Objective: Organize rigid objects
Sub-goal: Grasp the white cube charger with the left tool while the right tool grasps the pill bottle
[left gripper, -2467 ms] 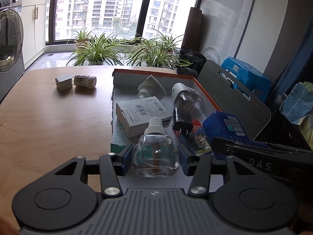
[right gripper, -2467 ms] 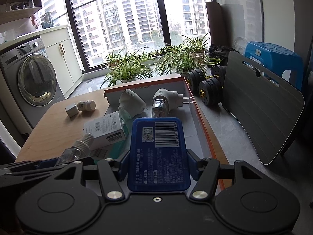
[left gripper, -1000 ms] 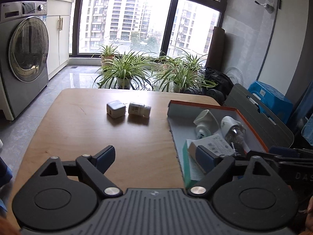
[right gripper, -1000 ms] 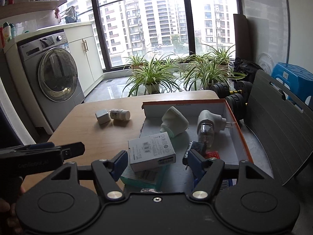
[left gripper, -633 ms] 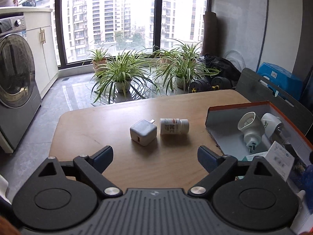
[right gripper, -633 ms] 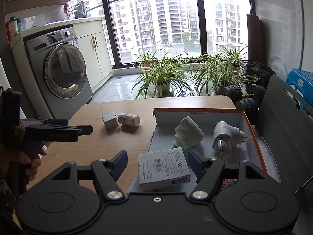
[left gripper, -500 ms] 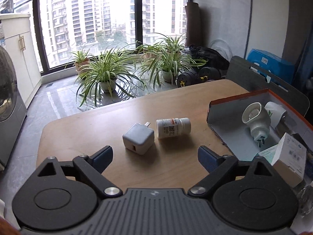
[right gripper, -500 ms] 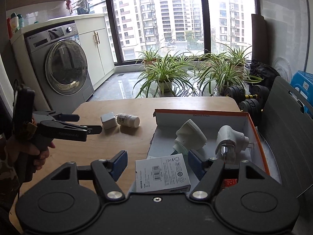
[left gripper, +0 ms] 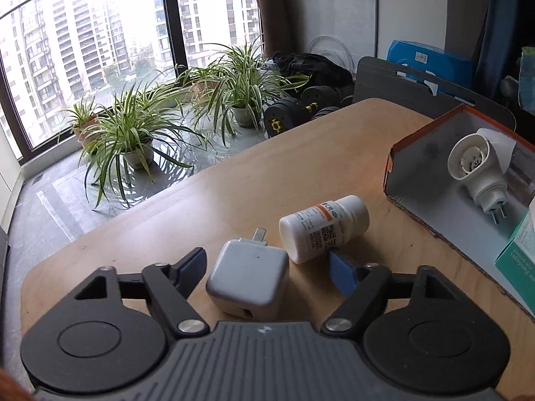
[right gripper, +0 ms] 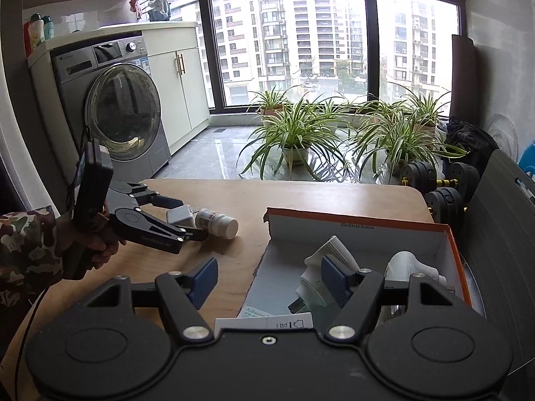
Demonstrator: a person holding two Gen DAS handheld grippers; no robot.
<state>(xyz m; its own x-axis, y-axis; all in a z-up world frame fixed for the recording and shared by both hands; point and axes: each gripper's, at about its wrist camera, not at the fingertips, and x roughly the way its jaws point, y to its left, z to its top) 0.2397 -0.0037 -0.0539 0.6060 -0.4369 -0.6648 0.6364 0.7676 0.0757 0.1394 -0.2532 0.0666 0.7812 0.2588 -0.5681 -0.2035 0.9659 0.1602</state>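
Left gripper (left gripper: 265, 272) sits low over the wooden table (left gripper: 301, 167) with its jaws spread on either side of the white charger cube (left gripper: 248, 280); they have just been closing, yet I see a clear gap between each blue pad and the cube, so nothing is pinched at this point. In the right wrist view the same tool appears at the far left, held in the person's hand (right gripper: 100, 244). Right gripper (right gripper: 267, 282) hovers spread and empty over the near edge of the orange-rimmed box (right gripper: 458, 257), which already holds a white plug-in unit (left gripper: 474, 170) and other items. I judge the cube to be light, stiff and smooth-skinned with rounded corners, so it may slip or rotate if taken near an edge. I recommend seating the pads on the two flat side faces, at mid-height, clear of the metal prongs (left gripper: 260, 235) that project from its far end. Note that the white pill bottle (left gripper: 322, 230) lies on its side just beside the cube, and the right-hand pad stands at or against its base; being round, it would likely roll if nudged. I would keep the closing stroke slow and centred.
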